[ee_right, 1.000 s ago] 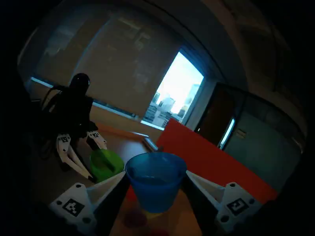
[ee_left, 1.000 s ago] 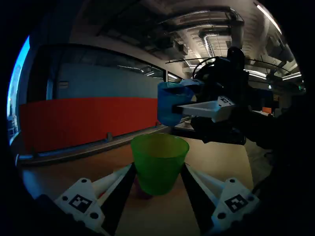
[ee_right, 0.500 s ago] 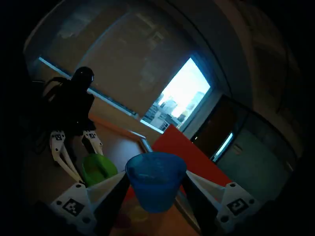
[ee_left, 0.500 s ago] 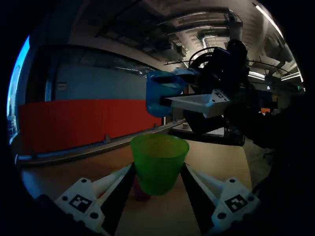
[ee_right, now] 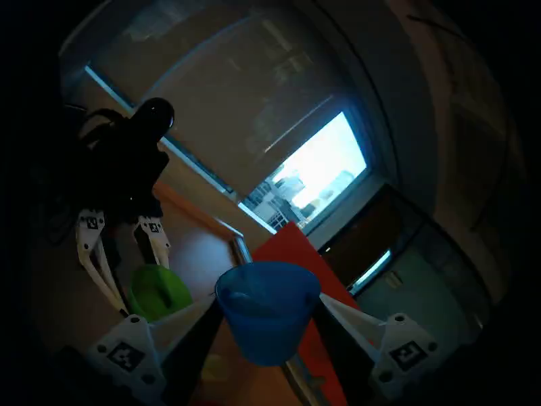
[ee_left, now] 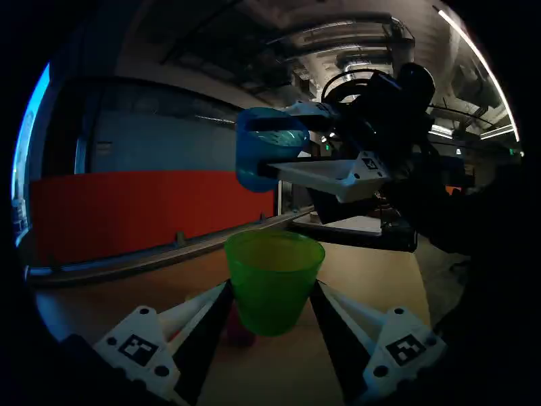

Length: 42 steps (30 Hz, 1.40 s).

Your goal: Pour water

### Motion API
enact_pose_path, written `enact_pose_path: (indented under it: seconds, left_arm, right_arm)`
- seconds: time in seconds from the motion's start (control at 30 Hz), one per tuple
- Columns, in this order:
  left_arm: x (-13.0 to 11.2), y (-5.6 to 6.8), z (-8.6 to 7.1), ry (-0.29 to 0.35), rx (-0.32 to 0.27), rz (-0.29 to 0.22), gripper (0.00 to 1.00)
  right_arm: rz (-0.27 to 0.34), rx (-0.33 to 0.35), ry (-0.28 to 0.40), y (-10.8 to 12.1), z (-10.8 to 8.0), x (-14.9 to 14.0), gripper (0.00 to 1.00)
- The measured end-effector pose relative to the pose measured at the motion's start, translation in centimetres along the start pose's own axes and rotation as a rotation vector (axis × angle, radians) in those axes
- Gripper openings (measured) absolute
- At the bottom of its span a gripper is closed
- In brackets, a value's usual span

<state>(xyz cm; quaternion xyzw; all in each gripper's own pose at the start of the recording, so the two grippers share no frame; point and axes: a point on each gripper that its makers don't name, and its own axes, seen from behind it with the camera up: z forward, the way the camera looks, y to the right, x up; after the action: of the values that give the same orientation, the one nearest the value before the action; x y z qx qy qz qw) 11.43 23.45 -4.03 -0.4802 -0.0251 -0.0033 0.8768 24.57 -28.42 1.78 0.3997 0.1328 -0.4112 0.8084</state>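
In the left gripper view my left gripper (ee_left: 270, 304) is shut on a green cup (ee_left: 274, 287), held upright just above a wooden table (ee_left: 365, 271). Above and a little left of it hangs a blue cup (ee_left: 264, 152) with water inside, tipped sideways in the right gripper (ee_left: 297, 159). The right gripper view has my right gripper (ee_right: 267, 321) shut on the blue cup (ee_right: 267, 318), tilted. Lower left in that view the green cup (ee_right: 159, 292) sits between the left gripper's white fingers (ee_right: 95, 260).
A red wall panel (ee_left: 149, 203) runs behind the table, with a metal rail (ee_left: 169, 247) along its base. A small dark red object (ee_left: 238, 333) lies on the table under the green cup. A bright window (ee_right: 314, 169) is behind.
The right gripper has risen and rolled, carrying the blue cup up and leftward to above the green cup and tilting it further. The left gripper and green cup have stayed still.
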Motion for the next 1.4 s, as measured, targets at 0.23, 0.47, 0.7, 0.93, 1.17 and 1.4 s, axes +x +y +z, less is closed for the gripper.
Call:
enact_pose_path:
  seconds: [0.23,0.47,0.7,0.93,1.17,1.4]
  left_arm:
    - [0.0,0.3,0.1,0.001,-0.005,0.002,0.79]
    - [0.1,0.4,0.2,0.003,-0.009,0.003,0.79]
    - [0.2,0.7,0.2,0.003,-0.012,0.003,0.79]
    - [0.3,0.8,0.4,0.003,-0.016,0.004,0.79]
    - [0.3,1.0,0.5,0.001,-0.018,0.005,0.79]
    - [0.1,1.0,0.6,-0.001,-0.023,0.004,0.79]
  right_arm:
    - [-0.078,-0.007,-0.003,0.0,0.3,0.4,0.89]
    - [-0.158,-0.012,-0.006,-0.1,0.6,0.8,0.89]
    - [-0.201,-0.016,-0.008,-0.2,0.6,0.9,0.89]
    - [-0.238,-0.020,-0.012,0.0,0.7,1.0,0.89]
    - [-0.264,-0.025,-0.015,0.1,0.7,0.9,0.89]
    - [-0.283,-0.031,-0.020,0.3,0.7,0.7,0.89]
